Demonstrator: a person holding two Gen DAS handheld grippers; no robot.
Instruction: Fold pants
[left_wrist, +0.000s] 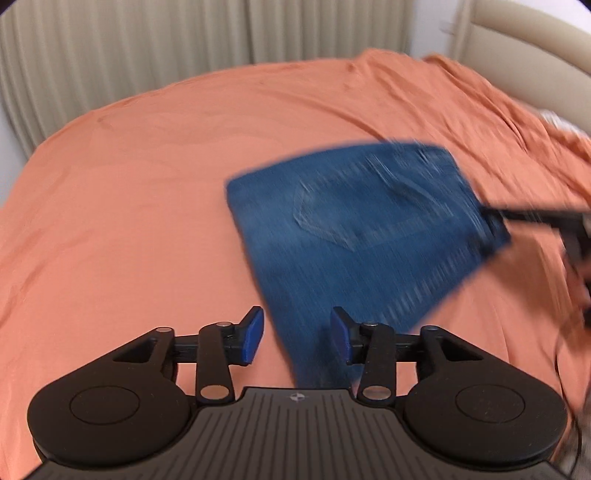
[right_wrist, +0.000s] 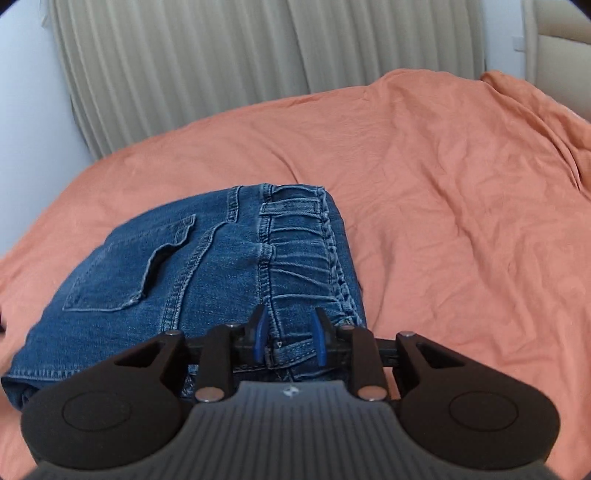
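Pants: blue denim jeans, already folded into a compact squarish stack, lying on the bed's orange sheet, toward the headboard side of its middle.
Visible details: back pocket faces up; the waistband with belt loops forms the stack edge nearest the right hand-held gripper.
Right hand-held gripper: blue pads partly closed around the waistband edge of the jeans, pinching the denim layers; in the left wrist view its dark fingers reach the stack's corner.
Left hand-held gripper: pads spread apart, holding nothing, just short of the jeans' near edge.
View quality: left wrist view is motion-blurred; fold edges there are hard to read.
Progress: judged late stage. The legs seem folded over; no loose leg trails out.
Remaining: likely only squaring the stack and letting go of the waistband. Whether another fold is intended, cannot tell.
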